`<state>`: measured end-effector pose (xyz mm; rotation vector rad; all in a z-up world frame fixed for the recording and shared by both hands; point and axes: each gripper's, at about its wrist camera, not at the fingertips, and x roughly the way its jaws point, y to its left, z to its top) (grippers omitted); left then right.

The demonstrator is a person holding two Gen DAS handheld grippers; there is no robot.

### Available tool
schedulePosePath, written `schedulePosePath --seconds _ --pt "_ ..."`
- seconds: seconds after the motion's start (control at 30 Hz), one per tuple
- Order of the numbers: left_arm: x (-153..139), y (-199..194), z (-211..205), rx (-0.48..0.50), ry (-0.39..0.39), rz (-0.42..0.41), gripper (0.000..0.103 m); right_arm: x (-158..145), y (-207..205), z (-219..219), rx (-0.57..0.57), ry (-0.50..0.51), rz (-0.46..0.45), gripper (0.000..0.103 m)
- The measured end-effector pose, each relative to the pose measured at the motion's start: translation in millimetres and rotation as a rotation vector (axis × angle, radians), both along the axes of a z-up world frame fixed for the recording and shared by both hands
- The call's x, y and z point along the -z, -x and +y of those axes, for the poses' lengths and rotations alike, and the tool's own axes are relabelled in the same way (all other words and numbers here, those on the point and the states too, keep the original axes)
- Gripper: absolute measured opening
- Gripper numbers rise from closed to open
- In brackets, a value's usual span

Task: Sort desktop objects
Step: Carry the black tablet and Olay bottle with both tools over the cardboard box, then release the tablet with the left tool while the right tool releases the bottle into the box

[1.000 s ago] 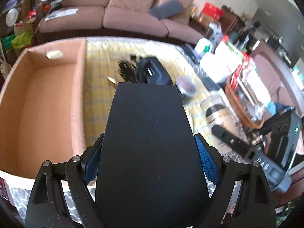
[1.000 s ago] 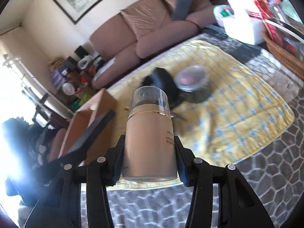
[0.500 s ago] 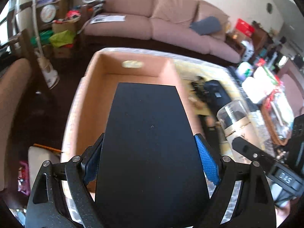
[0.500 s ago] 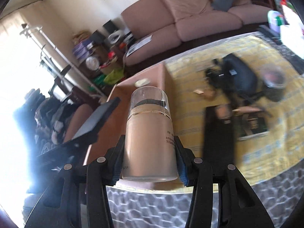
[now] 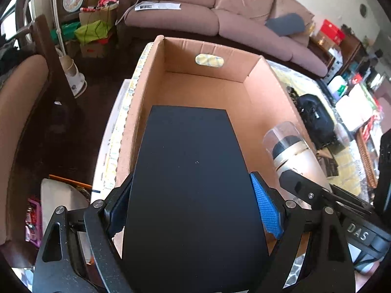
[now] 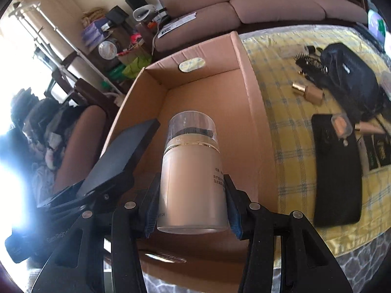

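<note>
Currently, the left claw (image 5: 193, 210) is clamped on a flat black case (image 5: 190, 183), held above the open cardboard box (image 5: 268, 102). The right claw (image 6: 190, 207) is clamped on a beige lotion bottle (image 6: 190, 178) with a clear cap, also over the box interior. Beside the box, a black pouch (image 6: 352, 78), a hairbrush (image 6: 309, 64) and a long black case (image 6: 337, 171) lie on the yellow checked tablecloth (image 6: 288, 112).

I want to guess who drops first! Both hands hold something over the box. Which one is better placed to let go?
Probably left. Its black slab hangs well inside the box, over the bare floor. The right hand's bottle is over the box too, but nearer the right wall. Close call.
</note>
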<state>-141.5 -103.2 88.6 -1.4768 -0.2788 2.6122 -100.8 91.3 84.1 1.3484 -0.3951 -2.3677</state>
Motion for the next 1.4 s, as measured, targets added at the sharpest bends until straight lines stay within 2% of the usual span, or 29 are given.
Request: schedulePosePath --seconds 0.17,0.23,0.33,0.43,0.53,0.63,0.7,0.8,0.87,0.9,1.03,1.13,1.2,1.27,1.4 --pt "-18.4 -5.9 -22.9 -0.03 -0.167 0.023 0.086 -1.9 3.4 -3.0 -0.054 -0.08 0.003 0.048" --pt "-28.7 -7.9 -31.4 -0.038 -0.196 0.041 0.086 -1.8 4.9 -9.2 -0.078 -0.129 0.002 0.048" --pt "-43.1 -9.1 -39.5 -0.042 -0.193 0.07 0.087 -0.1 5.3 -32.6 -0.133 -0.266 0.026 0.048" --pt "-48.3 -9.7 -46.0 -0.055 -0.194 0.078 0.087 10.9 7.9 -56.8 -0.183 -0.36 0.015 0.048" --pt "-45.2 -11.8 -56.2 -0.072 -0.199 0.072 0.087 25.3 11.4 -77.1 -0.219 -0.49 0.003 0.048" --pt "-39.1 -14.0 -63.8 -0.083 -0.198 0.062 0.087 39.4 14.4 -86.8 -0.239 -0.574 -0.025 0.048" --pt "-35.6 -14.7 -68.0 -0.086 -0.197 0.055 0.087 51.7 13.3 -92.4 -0.254 -0.688 -0.023 0.048" --pt "-32.5 -14.4 -66.7 -0.08 -0.199 0.049 0.087 54.5 12.2 -95.6 -0.259 -0.759 -0.01 0.048" --pt "-32.4 -14.2 -63.5 -0.072 -0.196 0.047 0.087 52.5 10.7 -97.9 -0.265 -0.809 0.009 0.06" --pt "-32.7 -14.2 -61.7 -0.068 -0.195 0.047 0.087 51.0 9.4 -97.4 -0.26 -0.839 0.023 0.071" --pt "-34.0 -13.8 -52.4 -0.049 -0.176 0.044 0.087 36.4 7.3 -84.1 -0.246 -0.779 0.036 0.071" --pt "-33.0 -13.3 -41.3 -0.027 -0.14 0.039 0.087 12.3 0.8 -64.0 -0.202 -0.703 0.081 0.071" --pt "-30.9 -11.6 -27.9 -0.002 -0.101 0.034 0.087 -8.1 -5.3 -40.5 -0.166 -0.606 0.109 0.072" --pt "-26.6 -8.8 -12.5 0.02 -0.057 0.026 0.087 -21.8 -11.0 -26.1 -0.114 -0.571 0.136 0.073" --pt "-12.3 -1.5 13.6 0.044 0.033 0.003 0.087 -42.5 -22.9 3.1 -0.08 -0.462 0.161 0.073"
